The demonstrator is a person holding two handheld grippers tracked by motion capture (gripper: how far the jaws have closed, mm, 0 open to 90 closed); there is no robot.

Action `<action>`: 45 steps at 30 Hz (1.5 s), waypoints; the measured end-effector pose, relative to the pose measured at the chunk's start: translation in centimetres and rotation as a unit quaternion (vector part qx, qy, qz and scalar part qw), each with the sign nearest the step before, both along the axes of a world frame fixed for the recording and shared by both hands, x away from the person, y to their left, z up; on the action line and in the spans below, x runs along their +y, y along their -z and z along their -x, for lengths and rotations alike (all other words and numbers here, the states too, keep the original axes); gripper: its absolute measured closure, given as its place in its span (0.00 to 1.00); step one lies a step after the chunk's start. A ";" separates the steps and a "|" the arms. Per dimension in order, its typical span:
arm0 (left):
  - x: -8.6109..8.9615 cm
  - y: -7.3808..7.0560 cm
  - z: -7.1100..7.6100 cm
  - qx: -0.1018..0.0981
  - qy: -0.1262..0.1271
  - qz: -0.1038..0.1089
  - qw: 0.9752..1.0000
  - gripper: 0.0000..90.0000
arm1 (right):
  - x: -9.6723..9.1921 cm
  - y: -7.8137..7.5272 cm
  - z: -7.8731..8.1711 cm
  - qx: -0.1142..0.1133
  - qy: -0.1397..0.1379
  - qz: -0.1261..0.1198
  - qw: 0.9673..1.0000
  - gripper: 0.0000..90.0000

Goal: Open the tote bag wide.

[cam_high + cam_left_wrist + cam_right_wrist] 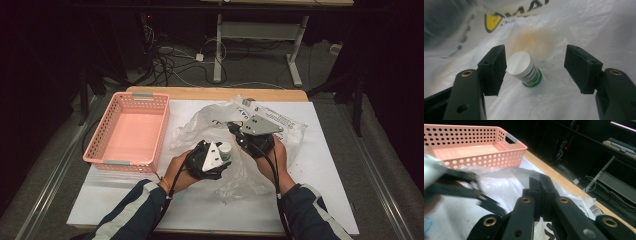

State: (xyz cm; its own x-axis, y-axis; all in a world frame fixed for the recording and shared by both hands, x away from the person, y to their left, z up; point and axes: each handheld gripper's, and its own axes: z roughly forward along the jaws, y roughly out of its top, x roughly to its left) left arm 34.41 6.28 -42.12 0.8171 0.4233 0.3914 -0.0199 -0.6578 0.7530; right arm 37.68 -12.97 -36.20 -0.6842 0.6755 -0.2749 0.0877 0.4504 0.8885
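Lying between parted left gripper jaws, nearer the left pad: white-capped jar, frame centre, axis tilted upper-left, ungripped | right gripper clenched on plastic bag | pink basket upper left

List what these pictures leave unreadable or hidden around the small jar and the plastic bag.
- Label text on the small jar: too small and blurred in the left gripper view.
- Jar in the high view: mostly covered by the left gripper.
- What the right gripper pinches: jaws shut at the plastic bag, contact hidden.
- Bag printing: cut off by the top edge in the left gripper view.
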 end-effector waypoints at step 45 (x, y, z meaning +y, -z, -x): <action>6.4 -0.1 -1.9 0.053 -0.130 0.027 0.990 0.96 | -4.4 0.6 0.4 0.030 0.005 0.014 0.999 0.75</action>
State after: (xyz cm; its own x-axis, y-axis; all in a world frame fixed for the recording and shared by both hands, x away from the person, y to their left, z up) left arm 36.30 12.68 -42.03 0.7131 0.6428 0.2798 0.2266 -0.5891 0.7757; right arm 37.24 -17.34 -36.75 -0.6932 0.6751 -0.2524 0.1443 0.4731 0.8691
